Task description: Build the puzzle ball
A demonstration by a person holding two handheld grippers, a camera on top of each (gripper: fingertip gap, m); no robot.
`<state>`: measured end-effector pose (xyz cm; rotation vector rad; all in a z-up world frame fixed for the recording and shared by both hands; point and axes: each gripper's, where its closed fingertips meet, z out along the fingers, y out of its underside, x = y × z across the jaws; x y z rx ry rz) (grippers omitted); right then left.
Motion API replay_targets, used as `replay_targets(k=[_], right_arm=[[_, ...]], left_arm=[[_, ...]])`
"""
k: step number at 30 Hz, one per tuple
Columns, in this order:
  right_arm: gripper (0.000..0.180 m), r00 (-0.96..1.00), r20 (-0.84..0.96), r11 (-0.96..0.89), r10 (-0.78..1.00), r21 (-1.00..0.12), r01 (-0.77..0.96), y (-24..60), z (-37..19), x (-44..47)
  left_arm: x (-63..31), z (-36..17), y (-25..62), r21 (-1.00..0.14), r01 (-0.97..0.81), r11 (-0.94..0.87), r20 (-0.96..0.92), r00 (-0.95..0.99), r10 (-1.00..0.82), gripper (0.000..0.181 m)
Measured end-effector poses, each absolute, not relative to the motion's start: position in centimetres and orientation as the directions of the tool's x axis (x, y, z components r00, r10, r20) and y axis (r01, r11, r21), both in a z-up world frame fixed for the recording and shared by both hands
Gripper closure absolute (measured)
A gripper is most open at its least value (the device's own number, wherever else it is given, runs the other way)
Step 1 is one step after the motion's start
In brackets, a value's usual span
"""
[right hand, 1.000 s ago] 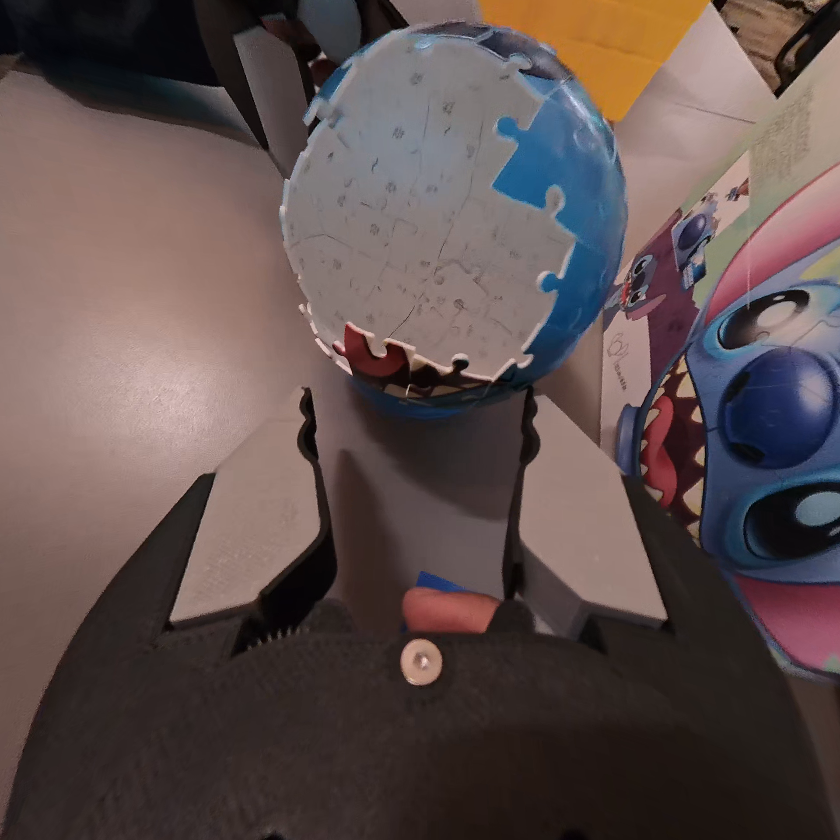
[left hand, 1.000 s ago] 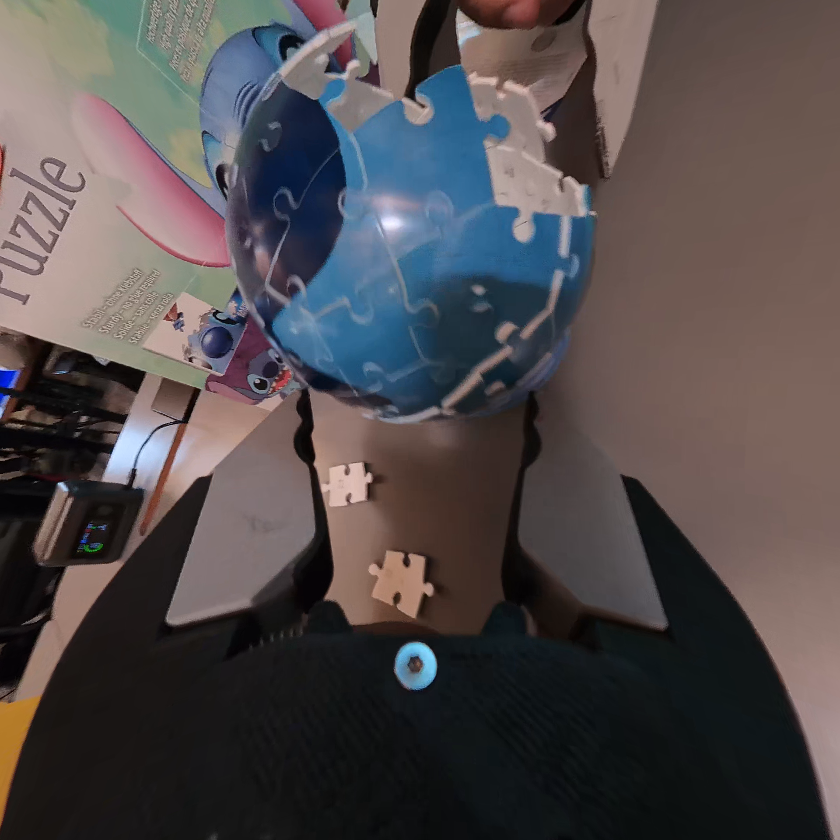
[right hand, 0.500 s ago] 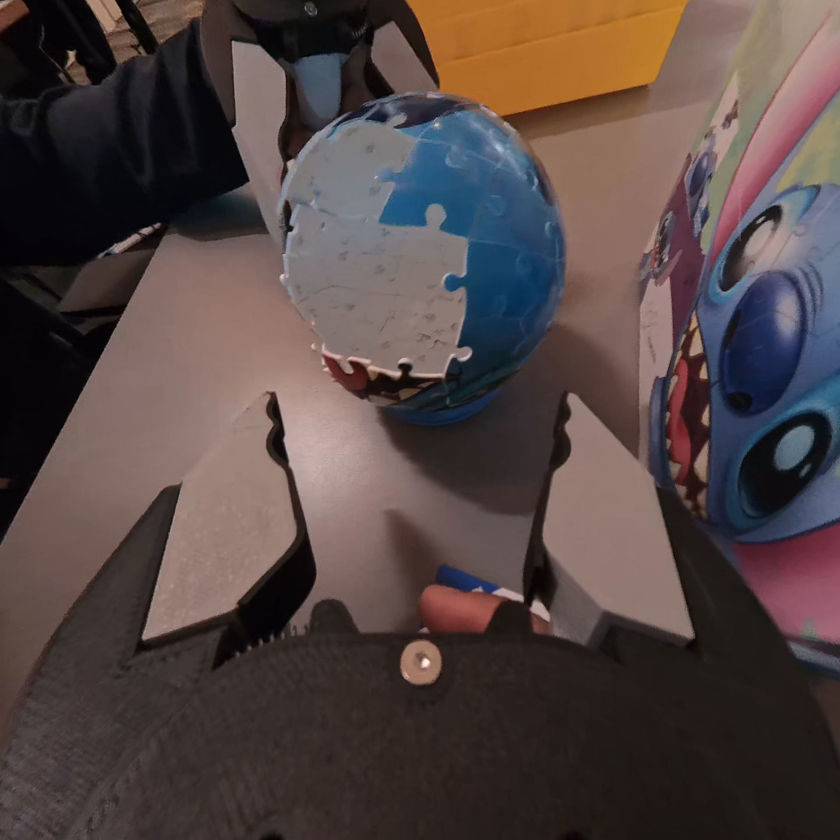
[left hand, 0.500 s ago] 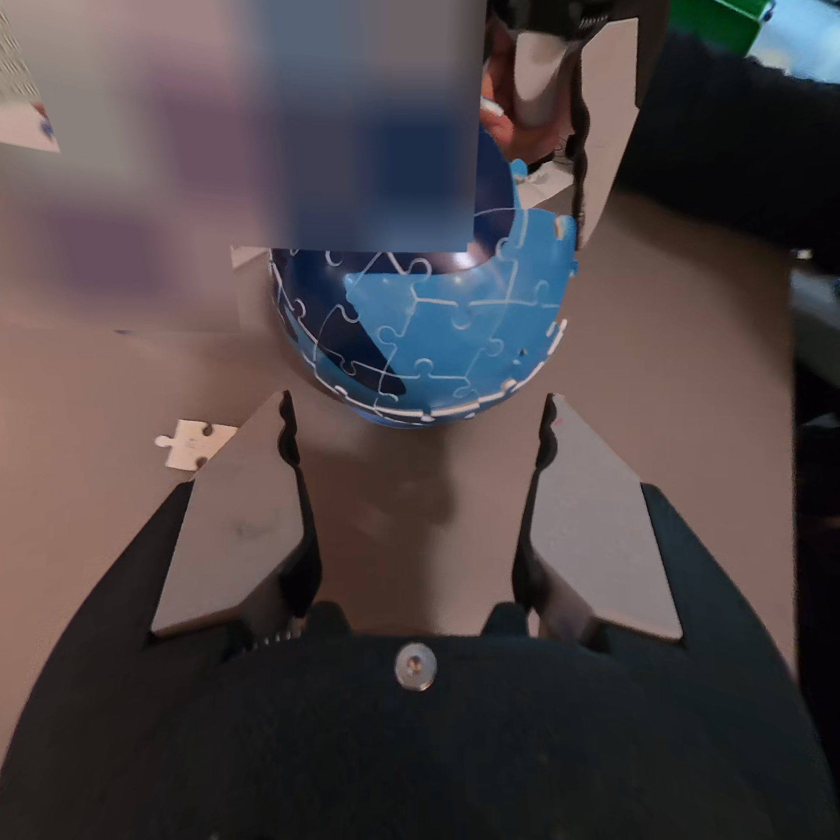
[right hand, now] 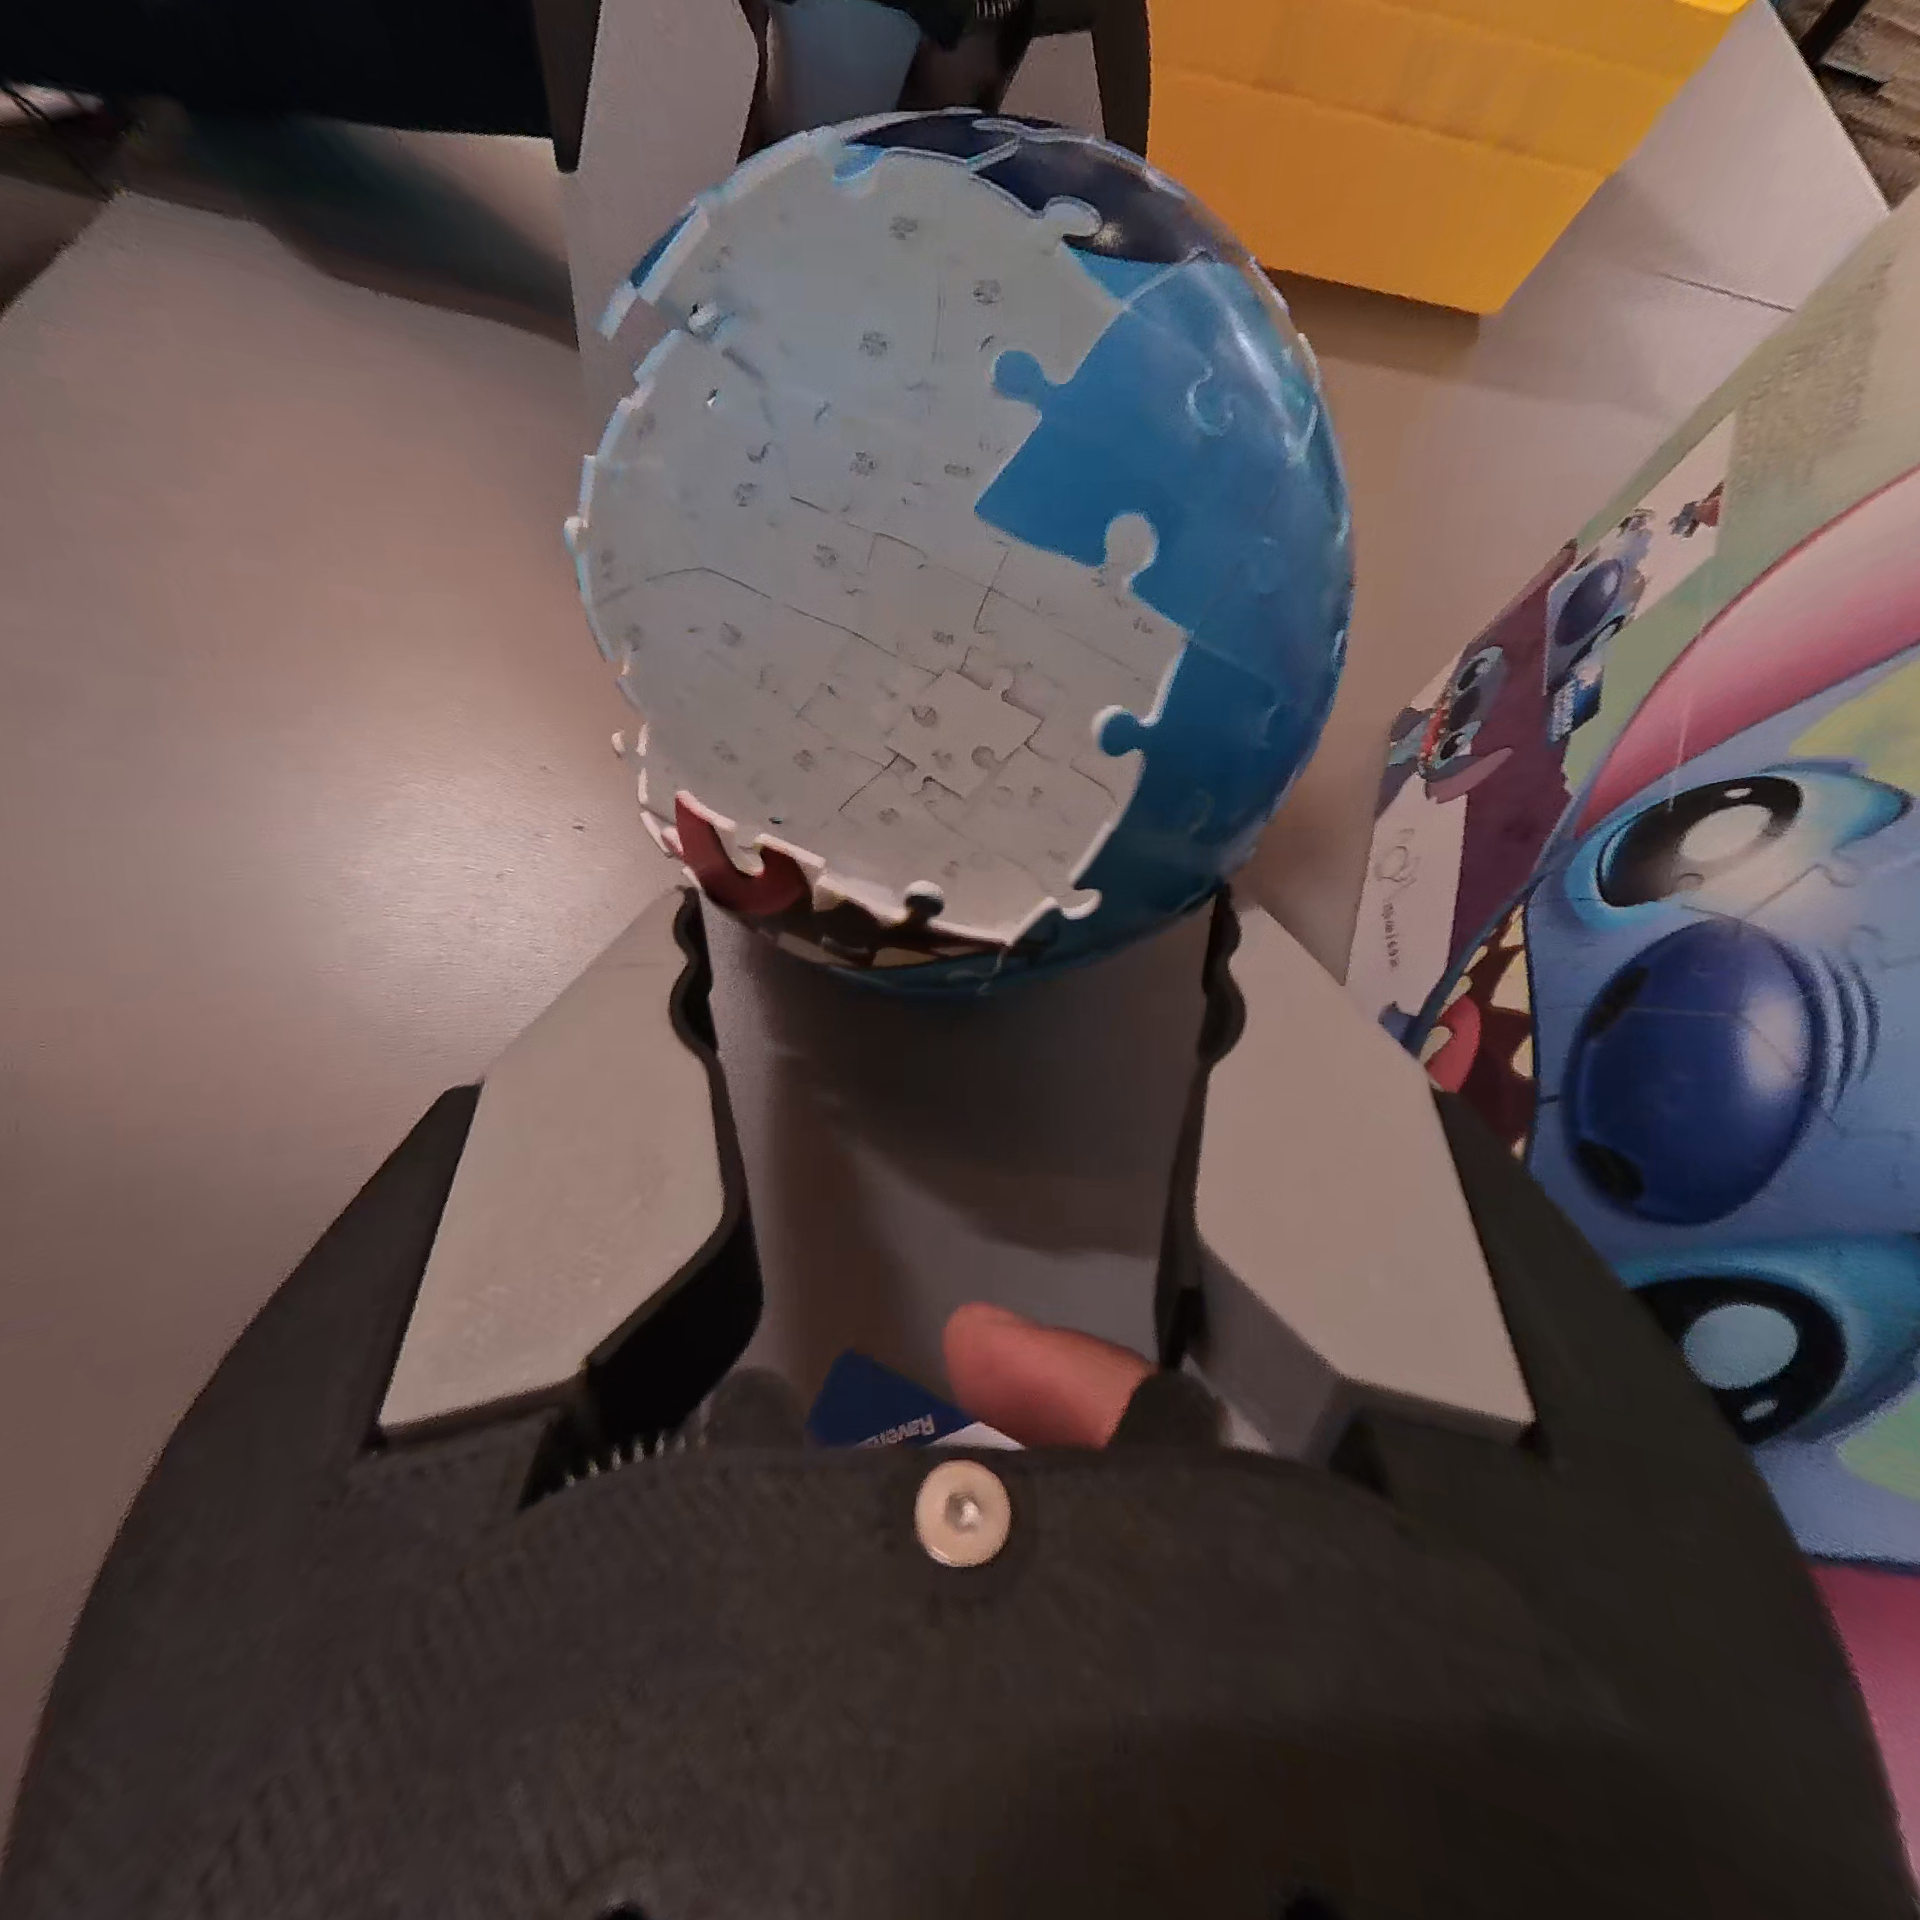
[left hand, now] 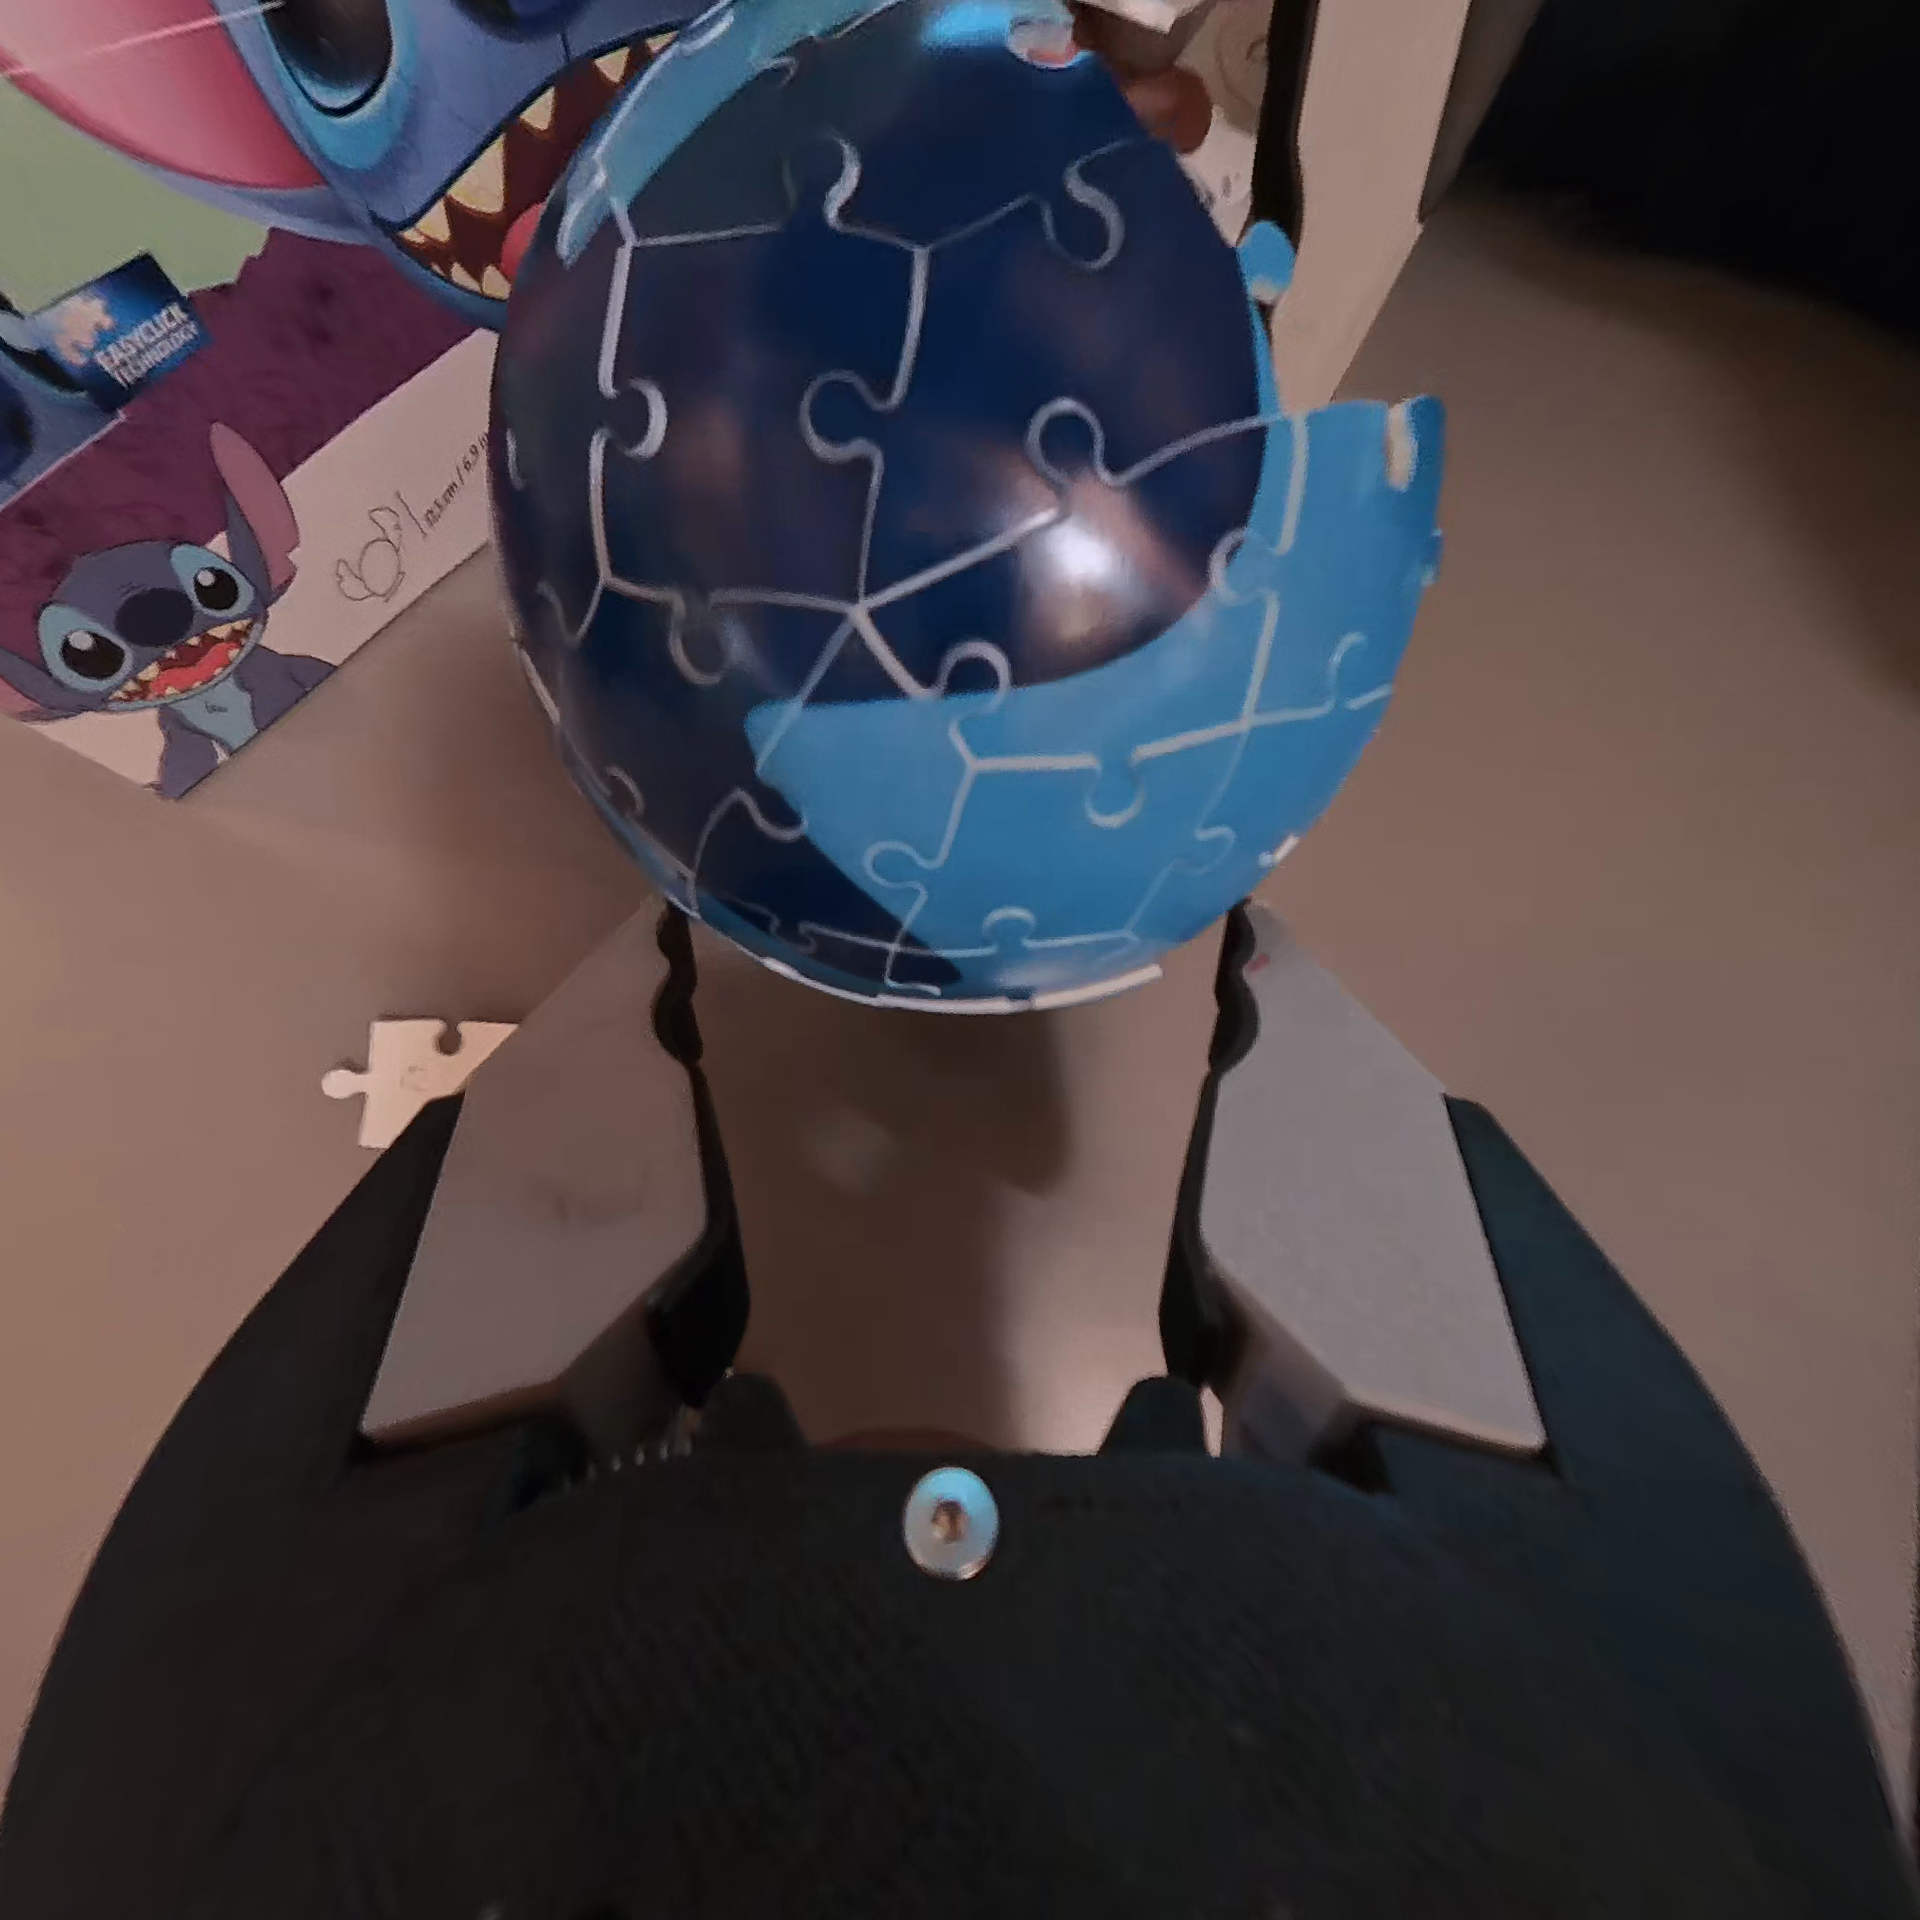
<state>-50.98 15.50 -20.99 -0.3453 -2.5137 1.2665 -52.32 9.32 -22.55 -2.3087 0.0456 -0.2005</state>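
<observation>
The partly built puzzle ball (left hand: 883, 520) shows dark blue and light blue pieces in the left wrist view. In the right wrist view the ball (right hand: 1226, 582) shows a large white area of piece backs with a red bit at its lower edge. My left gripper (left hand: 956, 935) grips the ball's lower part between its fingertips. My right gripper (right hand: 956, 925) grips it the same way from the opposite side. Each gripper's grey fingers show behind the ball in the other's view. One loose white piece (left hand: 416, 1070) lies on the grey table by my left finger.
The colourful puzzle box (left hand: 208, 520) lies left of the ball, on the right in the right wrist view (right hand: 1714, 935). A yellow box (right hand: 1403, 135) stands at the far table edge. A finger (right hand: 1039, 1382) holds a blue piece behind my right jaws. One gripper's finger ends stand about 8 cm off the other's.
Half a second ago both grippers stood open and back from the ball on the table. Both have since moved in and closed on its lower part. The ball shows a different face.
</observation>
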Motion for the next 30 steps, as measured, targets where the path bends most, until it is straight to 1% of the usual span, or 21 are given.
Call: replay_targets(k=[7, 10, 13, 16, 19, 23, 25, 26, 30], right_arm=[[0.086, -0.873, 0.359, 0.686, 0.33, -0.726, -0.039, 15.3, -20.5, -51.0], [0.08, -0.866, 0.388, 0.72, 0.314, -0.693, -0.05, 15.3, -21.2, -50.8], [0.079, -0.865, 0.392, 0.717, 0.315, -0.695, -0.054, 15.3, -21.3, -50.6], [0.081, -0.885, 0.35, 0.702, 0.306, -0.712, -0.039, 15.4, -21.0, -50.0], [0.074, -0.889, 0.305, 0.676, 0.341, -0.737, 0.006, 16.0, -20.6, -50.1], [0.075, -0.919, 0.174, 0.624, 0.355, -0.776, 0.094, 16.8, -19.8, -49.2], [0.074, -0.912, 0.13, 0.578, 0.388, -0.806, 0.131, 17.4, -18.9, -49.5], [0.074, -0.911, 0.1, 0.548, 0.4, -0.823, 0.15, 17.5, -18.4, -49.6], [0.076, -0.898, -0.045, 0.434, 0.438, -0.864, 0.255, 17.6, -17.6, -50.4]], left_arm=[[-53.5, -22.4, 8.9, -0.701, -0.204, -0.684, -0.155, 0.979, -0.133, 0.082], [-54.1, -21.3, 8.6, -0.704, -0.295, -0.646, -0.276, 0.952, -0.135, 0.082], [-54.0, -20.3, 8.3, -0.737, -0.32, -0.595, -0.304, 0.944, -0.131, 0.086], [-53.1, -20.3, 7.8, -0.774, -0.26, -0.577, -0.219, 0.965, -0.141, 0.086], [-52.5, -20.2, 7.5, -0.81, -0.179, -0.558, -0.116, 0.982, -0.146, 0.081], [-52.0, -18.8, 7.4, -0.865, -0.003, -0.503, 0.076, 0.988, -0.137, 0.08], [-52.0, -18.5, 7.5, -0.86, 0.085, -0.504, 0.162, 0.98, -0.112, 0.08], [-51.8, -18.6, 7.6, -0.851, 0.123, -0.51, 0.205, 0.973, -0.107, 0.077], [-52.2, -19.1, 7.7, -0.821, 0.223, -0.526, 0.305, 0.95, -0.073, 0.083]])
